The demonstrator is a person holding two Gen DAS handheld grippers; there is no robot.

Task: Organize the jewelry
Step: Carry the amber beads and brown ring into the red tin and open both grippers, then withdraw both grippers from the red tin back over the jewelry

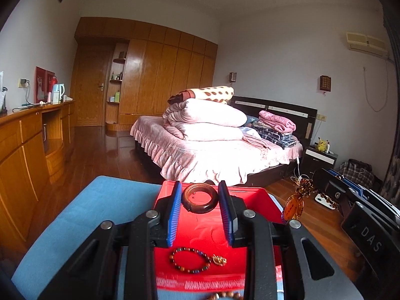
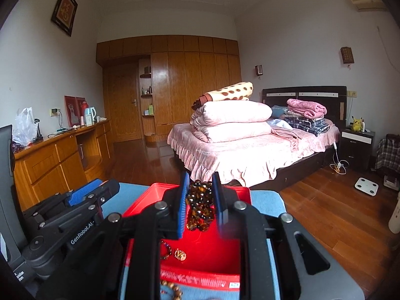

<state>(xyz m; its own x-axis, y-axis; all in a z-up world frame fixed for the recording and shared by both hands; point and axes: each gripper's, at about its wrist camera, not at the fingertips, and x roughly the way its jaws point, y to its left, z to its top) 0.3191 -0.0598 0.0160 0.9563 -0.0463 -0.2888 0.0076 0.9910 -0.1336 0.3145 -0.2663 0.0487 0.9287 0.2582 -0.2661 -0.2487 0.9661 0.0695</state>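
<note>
Left claw (image 1: 200, 201) of mine pinches a brown ring (image 1: 200, 198) above the red tray (image 1: 252, 200), while my right claw (image 2: 200, 200) grips an amber bead necklace (image 2: 200, 206) over it, a bead bracelet (image 1: 190, 260) lying at the tray's 6 o'clock.

Left gripper (image 1: 200, 197) jaws clamped; right gripper (image 2: 200, 192) jaws clamped, both level.

Bedroom, white walls, dark glossy wood floor (image 2: 325, 212). Wooden wardrobe wall (image 2: 190, 80) with door and open shelf niche at back. Bed (image 2: 250, 150) with pink ruffled cover, stacked folded quilts (image 2: 232, 120), dark headboard. Low wooden cabinet (image 2: 62, 155) along left wall, kettle on top. Nightstand (image 2: 357, 145) with yellow plush. Framed picture (image 2: 64, 10) high left. AC unit (image 1: 366, 43) upper right. Soft daylight.
</note>
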